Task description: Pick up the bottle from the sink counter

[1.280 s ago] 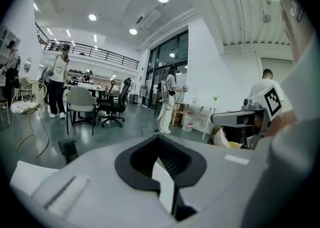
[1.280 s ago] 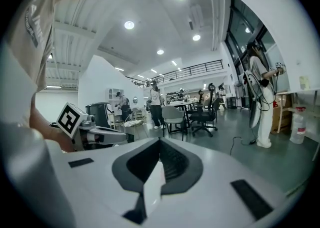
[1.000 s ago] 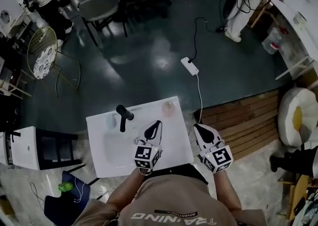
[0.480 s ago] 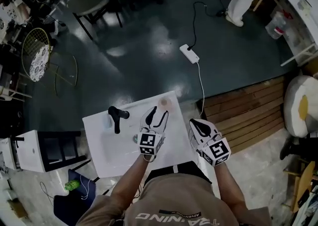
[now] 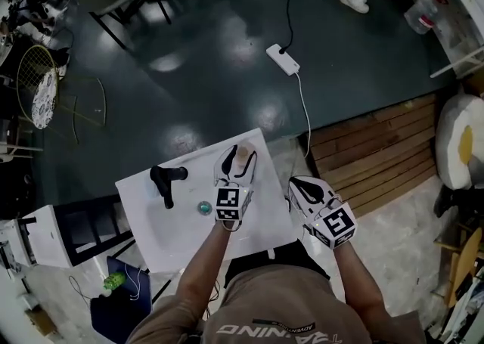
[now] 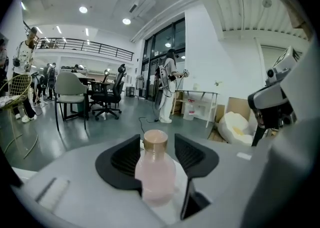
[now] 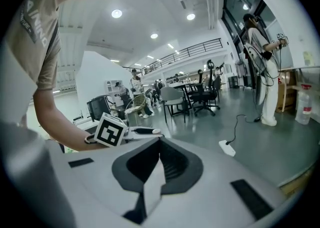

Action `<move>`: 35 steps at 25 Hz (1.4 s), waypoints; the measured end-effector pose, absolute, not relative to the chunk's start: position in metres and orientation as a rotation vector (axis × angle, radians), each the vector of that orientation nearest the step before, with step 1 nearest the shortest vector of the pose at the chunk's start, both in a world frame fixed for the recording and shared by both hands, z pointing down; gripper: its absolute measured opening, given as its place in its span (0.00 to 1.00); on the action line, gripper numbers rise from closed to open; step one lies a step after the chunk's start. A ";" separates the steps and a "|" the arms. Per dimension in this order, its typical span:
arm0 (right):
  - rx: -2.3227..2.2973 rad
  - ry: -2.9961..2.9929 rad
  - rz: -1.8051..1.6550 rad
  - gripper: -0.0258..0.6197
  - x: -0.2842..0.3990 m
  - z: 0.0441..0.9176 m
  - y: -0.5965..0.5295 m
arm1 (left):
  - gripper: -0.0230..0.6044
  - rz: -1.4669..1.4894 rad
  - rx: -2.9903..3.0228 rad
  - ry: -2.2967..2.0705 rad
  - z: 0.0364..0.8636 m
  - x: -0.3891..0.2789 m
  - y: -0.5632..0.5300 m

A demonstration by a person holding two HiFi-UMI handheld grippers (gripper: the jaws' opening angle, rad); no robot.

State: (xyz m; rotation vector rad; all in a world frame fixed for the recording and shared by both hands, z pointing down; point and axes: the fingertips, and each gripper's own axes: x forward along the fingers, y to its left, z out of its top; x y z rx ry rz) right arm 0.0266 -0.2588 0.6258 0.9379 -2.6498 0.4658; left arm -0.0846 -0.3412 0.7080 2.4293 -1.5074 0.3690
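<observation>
The left tongs (image 5: 239,161) are opening, spread on either side of the pink bottle (image 6: 155,168), which stands upright between them near the far edge of the white sink surface (image 5: 266,215), right of the black faucet (image 5: 165,179). The right tongs (image 7: 159,158), pressed together and empty, hang just off the surface's right side.

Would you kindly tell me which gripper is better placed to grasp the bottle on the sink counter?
The left gripper: its jaws are opening with the bottle standing between them. The right gripper is shut and off beside the counter.
</observation>
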 end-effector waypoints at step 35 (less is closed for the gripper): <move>0.864 -2.597 0.492 0.06 0.039 0.648 -0.255 | 0.25 0.382 2.509 -1.609 0.686 -0.096 -0.335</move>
